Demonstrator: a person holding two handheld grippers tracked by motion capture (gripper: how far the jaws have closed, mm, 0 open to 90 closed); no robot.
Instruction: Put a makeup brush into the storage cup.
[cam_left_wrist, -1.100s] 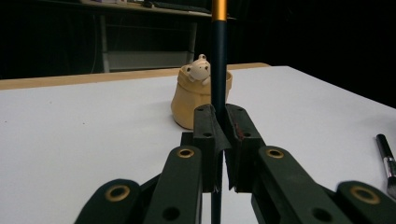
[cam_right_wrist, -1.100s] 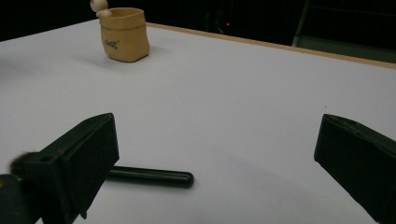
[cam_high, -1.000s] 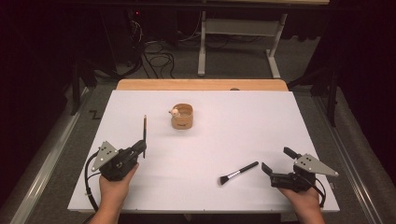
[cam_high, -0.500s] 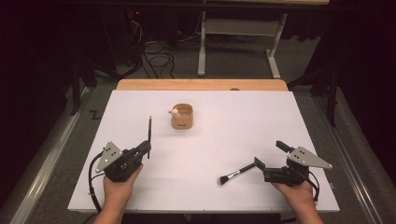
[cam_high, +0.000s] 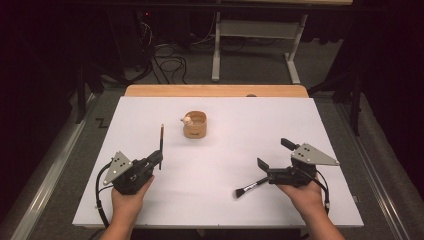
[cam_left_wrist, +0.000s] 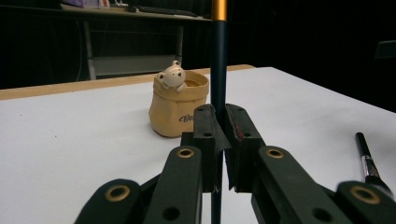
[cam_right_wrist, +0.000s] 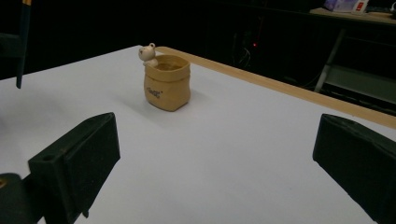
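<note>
At the left of the white counter (cam_high: 150, 210), near its front edge, the left gripper (cam_high: 156, 159) sits in the person's left hand (cam_high: 127, 202) with its jaws clamped together on a dark, thin brush handle (cam_high: 162, 140). In the left gripper view the handle (cam_left_wrist: 218, 65) stands upright between the closed jaws and carries a gold band near the top edge of the picture. Farther back, around the middle of the counter, stands a small tan pot (cam_high: 195, 125) shaped like a sack, with a little bear figure (cam_high: 187, 120) perched on its rim; it is well apart from both grippers. To the right, near the front, a black makeup brush (cam_high: 250, 187) lies flat on the counter with its bristles pointing left, just beside the right gripper (cam_high: 273, 158). That gripper rests in the right hand (cam_high: 302, 197) with its jaws spread wide apart and nothing between them, as the right gripper view shows, looking toward the pot (cam_right_wrist: 167, 83).
</note>
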